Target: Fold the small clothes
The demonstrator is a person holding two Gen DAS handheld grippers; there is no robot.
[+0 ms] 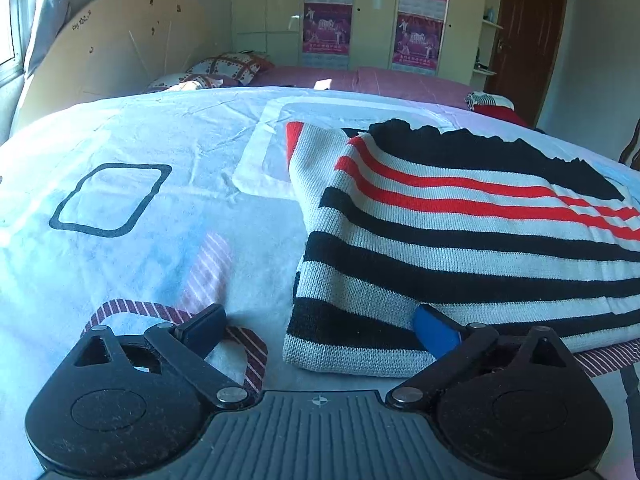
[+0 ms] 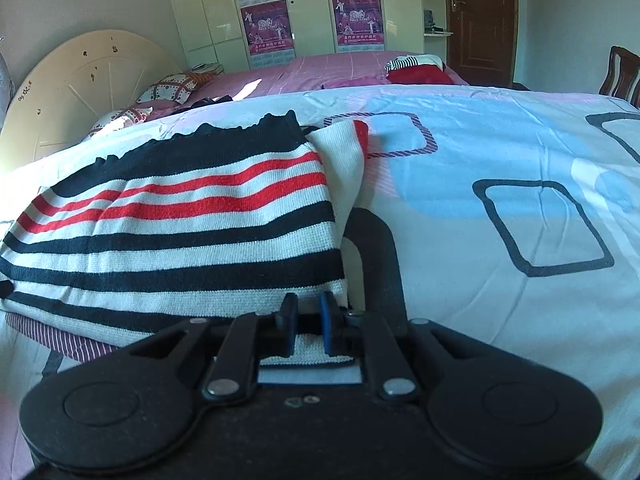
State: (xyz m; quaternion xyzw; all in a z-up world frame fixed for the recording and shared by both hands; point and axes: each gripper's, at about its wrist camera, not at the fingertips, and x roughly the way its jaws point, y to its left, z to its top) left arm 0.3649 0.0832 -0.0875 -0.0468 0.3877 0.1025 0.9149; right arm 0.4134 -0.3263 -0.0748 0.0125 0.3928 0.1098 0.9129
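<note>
Striped sweater (image 1: 460,240), knitted in black, white and red bands, lies folded on the pale blue patterned bedspread (image 1: 140,140) in front of me, its black scalloped hem at the far side. My left gripper (image 1: 320,330) has its jaws spread wide, with nothing pressed between them: the near corner of the sweater lies between the two fingers, the blue pad (image 1: 436,330) just at its edge, the black finger off on bare cloth. My right gripper (image 2: 308,322) is nearly closed, its jaws pinching the near edge of the sweater (image 2: 180,232) at the other corner, white knit showing in the narrow gap. Beyond the bedspread (image 2: 500,160) sits a pink bed (image 2: 320,68) with a small heap of clothes (image 2: 416,70).
</note>
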